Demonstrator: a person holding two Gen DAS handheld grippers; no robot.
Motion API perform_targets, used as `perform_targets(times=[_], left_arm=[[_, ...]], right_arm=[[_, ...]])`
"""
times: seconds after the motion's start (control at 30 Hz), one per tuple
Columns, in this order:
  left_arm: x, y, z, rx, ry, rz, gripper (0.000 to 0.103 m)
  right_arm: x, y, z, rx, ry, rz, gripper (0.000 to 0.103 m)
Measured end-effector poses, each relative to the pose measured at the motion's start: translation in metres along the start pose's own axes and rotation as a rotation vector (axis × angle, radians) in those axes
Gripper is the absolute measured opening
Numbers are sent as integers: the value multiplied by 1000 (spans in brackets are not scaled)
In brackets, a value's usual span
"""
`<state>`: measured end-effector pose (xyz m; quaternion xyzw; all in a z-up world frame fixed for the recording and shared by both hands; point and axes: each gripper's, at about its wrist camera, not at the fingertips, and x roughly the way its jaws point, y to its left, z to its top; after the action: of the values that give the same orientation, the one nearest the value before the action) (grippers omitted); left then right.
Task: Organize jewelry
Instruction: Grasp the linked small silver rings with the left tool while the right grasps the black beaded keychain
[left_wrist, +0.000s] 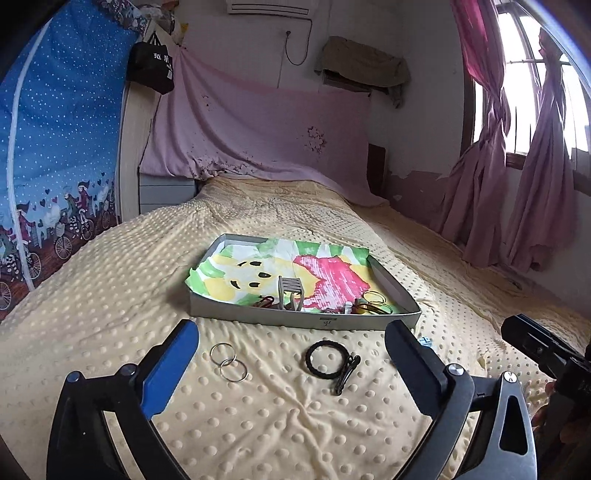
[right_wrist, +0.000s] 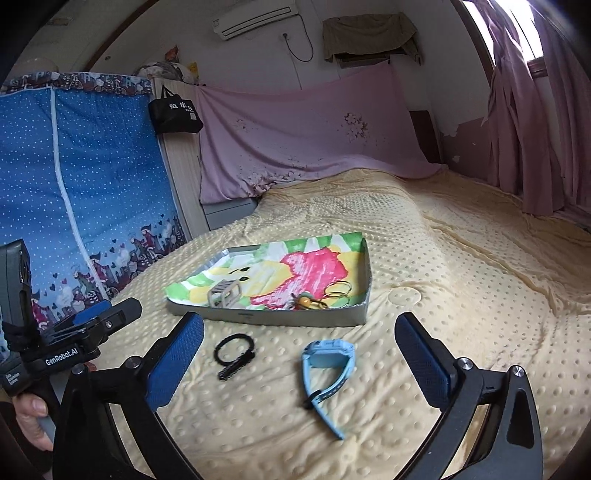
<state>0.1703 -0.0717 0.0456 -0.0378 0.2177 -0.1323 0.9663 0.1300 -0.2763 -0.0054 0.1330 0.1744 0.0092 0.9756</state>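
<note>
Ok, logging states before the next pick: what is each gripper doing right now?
Left gripper: open, holding nothing.
Right gripper: open, holding nothing.

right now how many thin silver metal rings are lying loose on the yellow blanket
2. One thin silver metal ring lies near the left gripper's blue finger; the second overlaps it, slightly nearer the camera. The right wrist view doesn't show them.

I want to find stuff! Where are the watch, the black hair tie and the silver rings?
watch (right_wrist: 327, 354): right wrist view, its face.
hair tie (left_wrist: 327, 359): left wrist view, its band.
rings (left_wrist: 229, 361): left wrist view, where they overlap.
</note>
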Motion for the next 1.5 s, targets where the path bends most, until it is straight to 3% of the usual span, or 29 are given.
perform_targets(times=[0.23,0.5,0.77,0.97,1.2,1.27,1.33,1.4,1.47,1.5], left_arm=[[-10,33,-17,2,37,57,102],[5,71,-32,-45,94,95,102],[10,79,-46,-52,71,148,102],[4,73,-37,-13,17,142,102],[42,93,-30,-58,79,102,102],[54,97,-30,-71,104,74,98],[65,98,-30,-84,130,39,84],[76,96,-30,-85,153,0,75],[85,91,-33,-74,182,-45,63],[90,89,-35,-70,200,-68,51]], right_arm=[[-10,26,-15,-16,13,10,102],[2,50,-30,-48,60,16,102],[19,64,-38,-82,87,-16,102],[30,72,-34,-107,53,-57,102],[55,85,-29,-184,58,-73,102],[64,85,-28,-187,71,-59,101],[73,83,-29,-188,93,-50,94],[85,81,-32,-181,132,-37,73],[95,77,-37,-167,164,-26,70],[100,76,-40,-162,180,-20,70]])
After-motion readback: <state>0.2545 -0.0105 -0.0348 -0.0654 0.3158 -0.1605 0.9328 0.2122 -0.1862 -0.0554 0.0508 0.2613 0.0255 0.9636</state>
